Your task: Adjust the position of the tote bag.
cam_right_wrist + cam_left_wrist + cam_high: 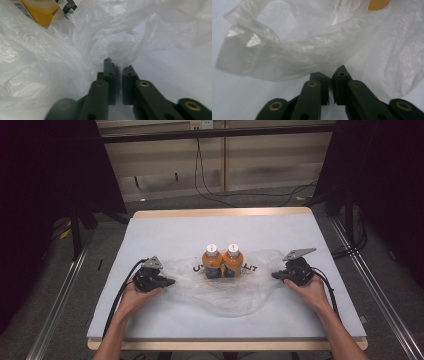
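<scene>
A clear plastic bag [227,296] lies crumpled on the pale blue table [190,227], with two orange bottles with white caps [211,260] [233,259] standing upright in it. My left gripper [172,281] is at the bag's left edge and my right gripper [274,275] at its right edge. In the left gripper view the jaws [332,75] stand a thin slit apart, and the bag's film [294,55] comes down to their tips. In the right gripper view the jaws [119,65] also show a narrow gap, with crumpled film [117,50] right at the tips. An orange bottle [41,12] shows through the plastic.
The table's wooden rim [220,213] runs along the far side, with a floor with cables [235,195] beyond. Metal rails [60,295] flank the table on both sides. Bare table surface lies in front of and behind the bag.
</scene>
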`<state>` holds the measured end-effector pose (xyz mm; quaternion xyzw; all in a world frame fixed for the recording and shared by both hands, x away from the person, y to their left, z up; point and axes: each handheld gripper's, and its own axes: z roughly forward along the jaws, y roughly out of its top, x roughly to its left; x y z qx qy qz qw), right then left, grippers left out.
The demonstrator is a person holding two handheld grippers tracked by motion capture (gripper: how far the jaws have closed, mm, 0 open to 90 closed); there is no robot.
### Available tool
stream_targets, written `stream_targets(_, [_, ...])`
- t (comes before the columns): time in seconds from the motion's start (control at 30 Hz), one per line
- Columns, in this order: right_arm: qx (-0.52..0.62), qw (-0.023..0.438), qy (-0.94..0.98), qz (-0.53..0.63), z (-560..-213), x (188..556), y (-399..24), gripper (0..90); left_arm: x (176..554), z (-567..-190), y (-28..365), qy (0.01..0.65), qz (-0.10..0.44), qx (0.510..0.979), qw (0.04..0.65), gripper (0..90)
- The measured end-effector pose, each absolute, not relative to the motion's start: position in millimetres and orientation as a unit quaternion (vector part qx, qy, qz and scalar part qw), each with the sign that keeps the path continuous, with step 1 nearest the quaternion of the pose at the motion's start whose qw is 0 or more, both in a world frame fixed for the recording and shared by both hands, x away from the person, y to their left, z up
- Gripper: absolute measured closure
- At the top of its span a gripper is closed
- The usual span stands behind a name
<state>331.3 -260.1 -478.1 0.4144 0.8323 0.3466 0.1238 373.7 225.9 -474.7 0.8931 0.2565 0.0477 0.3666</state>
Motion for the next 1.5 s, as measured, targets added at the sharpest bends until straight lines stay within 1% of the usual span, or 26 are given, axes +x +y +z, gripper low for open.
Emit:
stream_targets(0.07, [0.417, 0.126, 0.829, 0.351, -476.6, 330.2, -260.3, 77.5, 373.5, -472.3, 227.7, 0.263, 0.044, 0.887, 0.376, 75.2])
stream_targets(0.13, [0.421, 0.137, 0.827, 0.347, -473.8, 329.1, -260.7, 72.7, 372.8, -469.0, 230.6, 0.271, 0.046, 0.880, 0.387, 67.5])
stream_targets(0.17, [0.416, 0.138, 0.827, 0.353, -473.6, 329.3, -261.3, 71.0, 371.8, -467.5, 231.6, 0.269, 0.044, 0.878, 0.394, 66.5])
stream_targets(0.2, [0.416, 0.138, 0.825, 0.357, -472.1, 328.6, -262.1, 67.9, 370.5, -465.2, 232.8, 0.271, 0.045, 0.875, 0.399, 64.5])
stream_targets(0.23, [0.413, 0.141, 0.825, 0.359, -470.3, 327.7, -263.2, 63.5, 369.9, -463.2, 234.2, 0.270, 0.044, 0.872, 0.406, 60.1])
stream_targets(0.3, [0.415, 0.145, 0.819, 0.369, -466.3, 326.0, -265.2, 55.7, 368.0, -459.1, 237.1, 0.271, 0.049, 0.869, 0.412, 55.3])
stream_targets(0.37, [0.416, 0.145, 0.810, 0.386, -462.0, 324.7, -268.0, 48.8, 367.6, -457.4, 240.7, 0.282, 0.047, 0.861, 0.421, 48.4])
stream_targets(0.43, [0.415, 0.144, 0.807, 0.395, -457.3, 323.0, -270.2, 45.9, 368.6, -456.6, 244.9, 0.292, 0.051, 0.857, 0.422, 40.8])
stream_targets(0.47, [0.413, 0.146, 0.804, 0.402, -454.1, 321.8, -272.5, 42.8, 368.6, -456.2, 246.0, 0.294, 0.049, 0.854, 0.426, 37.4])
stream_targets(0.53, [0.413, 0.150, 0.796, 0.416, -449.0, 320.1, -276.9, 39.6, 368.1, -452.4, 250.0, 0.299, 0.051, 0.847, 0.436, 33.3])
stream_targets(0.63, [0.410, 0.154, 0.782, 0.443, -437.3, 315.6, -282.1, 35.4, 365.4, -441.4, 259.0, 0.298, 0.060, 0.826, 0.475, 32.2])
stream_targets(0.73, [0.406, 0.161, 0.774, 0.459, -427.2, 311.7, -283.8, 33.3, 362.9, -432.0, 267.7, 0.302, 0.075, 0.812, 0.493, 33.4])
stream_targets(0.8, [0.403, 0.169, 0.770, 0.465, -420.9, 310.5, -285.1, 32.1, 360.7, -424.9, 274.6, 0.301, 0.082, 0.801, 0.511, 38.5])
stream_targets(0.87, [0.403, 0.170, 0.765, 0.473, -416.0, 309.5, -286.3, 32.1, 359.0, -417.6, 279.5, 0.299, 0.092, 0.795, 0.519, 41.2])
stream_targets(0.93, [0.401, 0.174, 0.762, 0.477, -411.4, 308.7, -285.6, 32.5, 357.0, -411.0, 281.1, 0.292, 0.094, 0.789, 0.532, 45.9])
stream_targets(1.0, [0.395, 0.173, 0.763, 0.482, -406.3, 308.0, -283.6, 43.1, 355.1, -406.9, 278.4, 0.286, 0.093, 0.791, 0.533, 53.4])
stream_targets(1.07, [0.385, 0.175, 0.767, 0.482, -402.2, 307.4, -280.8, 44.4, 354.0, -404.0, 270.8, 0.276, 0.093, 0.797, 0.528, 56.6])
stream_targets(1.13, [0.375, 0.176, 0.769, 0.487, -397.5, 306.7, -276.1, 50.0, 353.2, -402.5, 262.0, 0.260, 0.087, 0.805, 0.526, 62.7])
stream_targets(1.23, [0.363, 0.166, 0.774, 0.491, -394.3, 306.9, -267.8, 59.0, 352.5, -402.2, 245.3, 0.239, 0.076, 0.818, 0.518, 68.4])
stream_targets(1.3, [0.355, 0.163, 0.782, 0.485, -394.4, 308.4, -261.7, 63.3, 351.6, -402.4, 234.1, 0.224, 0.068, 0.828, 0.510, 72.3])
stream_targets(1.43, [0.335, 0.137, 0.802, 0.474, -400.0, 313.0, -244.4, 71.7, 350.9, -401.6, 216.3, 0.204, 0.058, 0.838, 0.503, 79.1])
stream_targets(1.47, [0.328, 0.132, 0.809, 0.470, -401.9, 313.7, -239.5, 74.5, 351.5, -402.4, 213.1, 0.198, 0.057, 0.841, 0.501, 82.2])
stream_targets(1.5, [0.326, 0.131, 0.814, 0.462, -403.1, 314.2, -235.7, 76.2, 352.5, -403.8, 207.7, 0.194, 0.054, 0.846, 0.494, 82.7])
